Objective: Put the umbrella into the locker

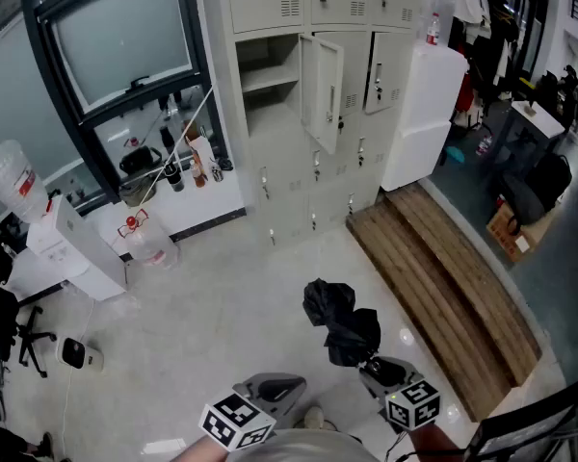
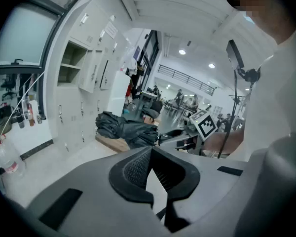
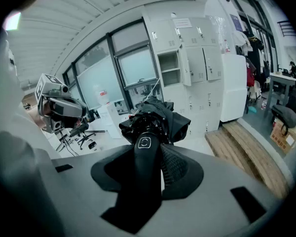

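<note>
We see the right gripper (image 3: pixel 153 154) clamped on the black handle of the folded umbrella (image 3: pixel 155 120), jaws spread fairly wide round it. The bunched canopy juts ahead above the floor (image 1: pixel 222 316), well apart from the locker (image 1: pixel 270 75), whose door (image 1: pixel 323 80) stands open. The left gripper (image 2: pixel 150 149) has its jaws together, holding nothing.

Umbrella handle (image 3: pixel 144 169) between right tongs (image 3: pixel 152 154)
</note>
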A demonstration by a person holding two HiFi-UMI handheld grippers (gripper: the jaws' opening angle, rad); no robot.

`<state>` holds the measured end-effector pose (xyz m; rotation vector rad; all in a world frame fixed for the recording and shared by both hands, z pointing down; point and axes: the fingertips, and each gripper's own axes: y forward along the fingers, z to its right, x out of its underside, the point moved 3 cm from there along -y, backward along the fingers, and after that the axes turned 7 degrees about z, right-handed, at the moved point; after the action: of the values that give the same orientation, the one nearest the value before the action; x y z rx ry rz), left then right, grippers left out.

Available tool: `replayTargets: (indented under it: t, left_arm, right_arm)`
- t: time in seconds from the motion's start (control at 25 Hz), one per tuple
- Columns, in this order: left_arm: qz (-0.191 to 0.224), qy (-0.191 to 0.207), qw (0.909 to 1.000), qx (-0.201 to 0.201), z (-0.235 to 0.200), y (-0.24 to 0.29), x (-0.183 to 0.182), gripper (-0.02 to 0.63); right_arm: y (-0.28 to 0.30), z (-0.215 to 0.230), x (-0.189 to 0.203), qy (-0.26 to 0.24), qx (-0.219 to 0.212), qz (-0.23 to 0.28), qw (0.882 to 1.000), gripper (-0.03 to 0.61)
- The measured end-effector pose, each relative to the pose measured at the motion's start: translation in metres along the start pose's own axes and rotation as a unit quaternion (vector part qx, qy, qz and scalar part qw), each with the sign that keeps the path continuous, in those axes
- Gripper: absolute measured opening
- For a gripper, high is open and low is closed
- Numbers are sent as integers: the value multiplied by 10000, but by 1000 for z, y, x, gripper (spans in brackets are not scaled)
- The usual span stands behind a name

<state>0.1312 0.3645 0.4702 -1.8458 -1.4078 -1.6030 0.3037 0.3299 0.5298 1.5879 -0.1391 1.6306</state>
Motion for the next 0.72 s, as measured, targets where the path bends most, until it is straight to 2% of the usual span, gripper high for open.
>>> replayTargets:
  t: [0.2,0.4,0.72]
  left_arm:
    - [98,-128,9998,-125,-32,-44,10,11]
    - [248,-138,9993,-226,-65,-89,10,11]
    - [403,-167,9990,-111,-115,-149,16,11]
  right_arm:
    - [33,-29,-15,-55,4,11,10000,157]
    - [63,-62,-33,99,15,42,9999,156]
    - [111,-103,-58,172,375,147,9990,156]
